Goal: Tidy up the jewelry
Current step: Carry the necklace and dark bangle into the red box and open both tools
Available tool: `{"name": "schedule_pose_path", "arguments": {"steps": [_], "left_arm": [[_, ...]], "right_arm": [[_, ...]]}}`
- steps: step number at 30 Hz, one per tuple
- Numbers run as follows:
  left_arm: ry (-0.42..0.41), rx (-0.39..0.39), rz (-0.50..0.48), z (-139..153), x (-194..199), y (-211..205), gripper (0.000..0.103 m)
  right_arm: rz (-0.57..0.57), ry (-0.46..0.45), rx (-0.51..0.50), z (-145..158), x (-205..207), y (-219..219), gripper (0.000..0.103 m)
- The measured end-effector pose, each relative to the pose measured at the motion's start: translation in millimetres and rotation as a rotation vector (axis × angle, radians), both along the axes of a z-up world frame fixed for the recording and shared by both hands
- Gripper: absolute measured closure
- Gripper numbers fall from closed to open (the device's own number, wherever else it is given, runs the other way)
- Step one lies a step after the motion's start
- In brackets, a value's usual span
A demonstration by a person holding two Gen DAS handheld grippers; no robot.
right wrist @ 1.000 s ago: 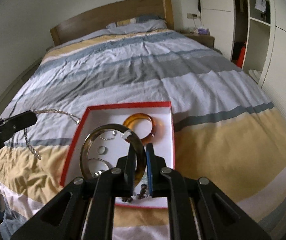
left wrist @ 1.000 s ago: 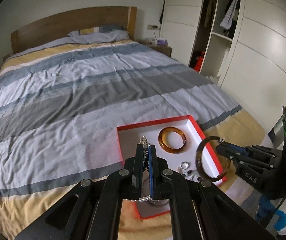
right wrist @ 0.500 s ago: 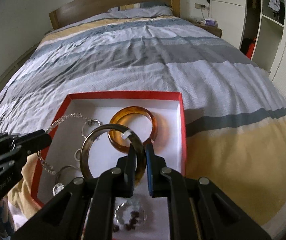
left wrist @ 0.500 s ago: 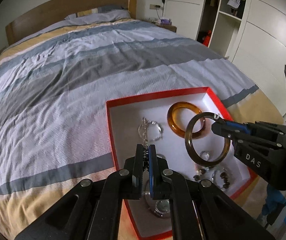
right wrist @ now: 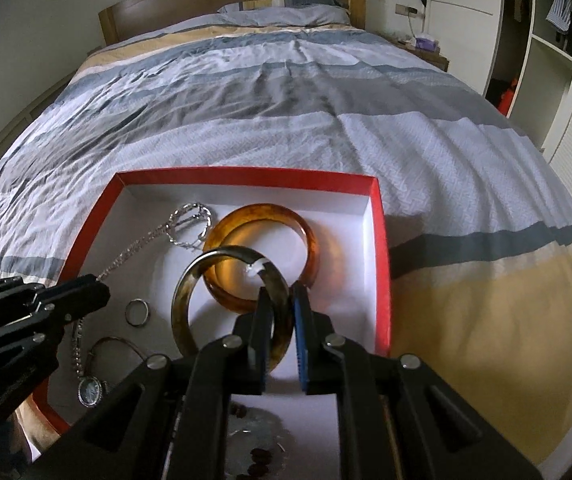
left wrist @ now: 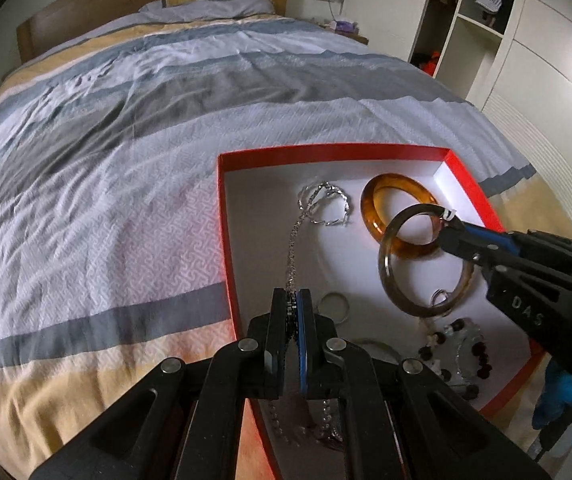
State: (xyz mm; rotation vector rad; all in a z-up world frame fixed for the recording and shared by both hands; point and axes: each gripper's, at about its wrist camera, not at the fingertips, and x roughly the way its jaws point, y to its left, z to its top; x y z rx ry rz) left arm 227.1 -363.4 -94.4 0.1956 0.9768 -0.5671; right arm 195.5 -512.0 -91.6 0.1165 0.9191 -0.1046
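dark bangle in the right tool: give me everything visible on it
The dark bangle is a smooth closed ring, glossy smoky brown-grey, translucent, looking like resin or horn, with a small white tag or thread tied on. The right tool pinches its rim, holding it upright over the red box, in front of the amber bangle. Contact with the box floor cannot be told.

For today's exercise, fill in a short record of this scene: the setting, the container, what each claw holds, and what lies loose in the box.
Setting: striped bed, wooden headboard
Container: red box with white inside, lying on the bed
Left claw: shut on silver chain, whose far end lies coiled in the box
Right claw: shut on dark bangle, held over the box
Loose in box: amber bangle, small ring, beaded bracelet
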Motion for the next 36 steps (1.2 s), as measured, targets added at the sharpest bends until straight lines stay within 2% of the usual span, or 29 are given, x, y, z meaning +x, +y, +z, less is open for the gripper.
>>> {"name": "schedule_pose_path", "arguments": {"steps": [7, 10, 15, 18, 19, 20, 24, 26, 36], "left_arm": [[-0.006, -0.003, 0.005, -0.1, -1.5, -0.1, 0.096], [-0.007, -0.009, 0.003, 1.9, -2.0, -0.5, 0.087], [-0.02, -0.007, -0.011, 6.6, -7.6, -3.5, 0.075], [-0.032, -0.008, -0.015, 10.8, -11.6, -4.7, 0.066], [-0.044, -0.004, -0.008, 13.5, -13.0, -4.0, 0.058], [-0.05, -0.007, -0.003, 15.5, -13.6, -2.9, 0.056], [-0.051, -0.026, 0.008, 24.4, -15.9, 3.2, 0.056], [-0.066, -0.023, 0.021, 30.6, -19.4, 6.4, 0.047], [-0.109, -0.055, 0.095, 64.2, -41.9, 42.7, 0.037]], "right_arm": [[-0.016, 0.012, 0.001, -3.8, -3.0, -4.3, 0.092], [-0.025, 0.019, 0.004, -5.7, -4.2, -5.7, 0.092], [-0.041, 0.024, 0.001, -5.4, -6.1, -8.2, 0.086], [-0.035, 0.021, 0.005, -3.6, -7.8, -8.1, 0.077], [-0.036, 0.019, 0.0, -2.5, -9.0, -7.9, 0.073], [-0.039, 0.016, -0.002, -1.1, -10.5, -7.7, 0.071], [-0.052, 0.005, 0.007, 5.3, -16.1, -8.9, 0.071], [-0.057, -0.003, 0.007, 9.3, -19.3, -7.5, 0.071], [-0.063, -0.038, 0.009, 34.2, -47.2, 11.9, 0.071]]}}
